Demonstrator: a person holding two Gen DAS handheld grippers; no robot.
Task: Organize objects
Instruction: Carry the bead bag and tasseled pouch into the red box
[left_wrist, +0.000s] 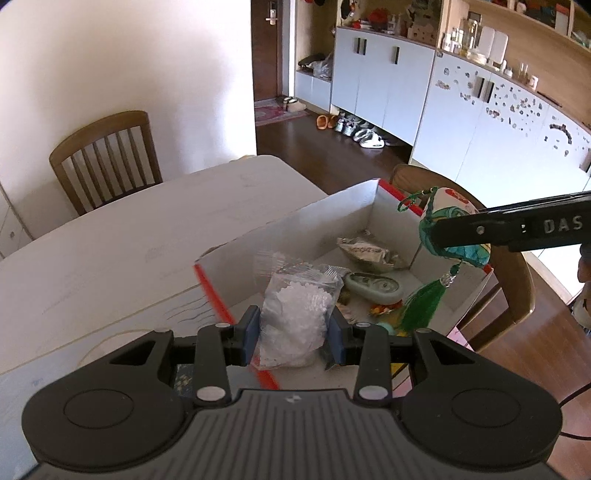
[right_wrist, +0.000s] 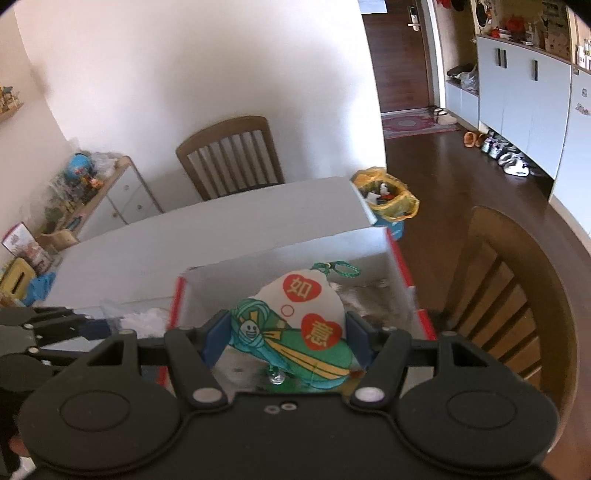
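My left gripper (left_wrist: 293, 332) is shut on a clear plastic bag of white beads (left_wrist: 295, 317), held over the near left corner of an open white box with red edges (left_wrist: 258, 236). My right gripper (right_wrist: 284, 338) is shut on a green and white cloth charm with red hearts (right_wrist: 306, 325); its green tassel (left_wrist: 421, 304) hangs over the box's right side. The right gripper's fingers (left_wrist: 517, 227) reach in from the right in the left wrist view. Inside the box lie a crumpled packet (left_wrist: 369, 253) and a pale green oval item (left_wrist: 375, 286).
The box rests on a white table (left_wrist: 129, 240). Wooden chairs stand behind the table (left_wrist: 107, 158) and to the right of the box (right_wrist: 517, 295). A yellow-lined bin (right_wrist: 388, 195) stands on the floor past the table. Cabinets and shoes line the right wall.
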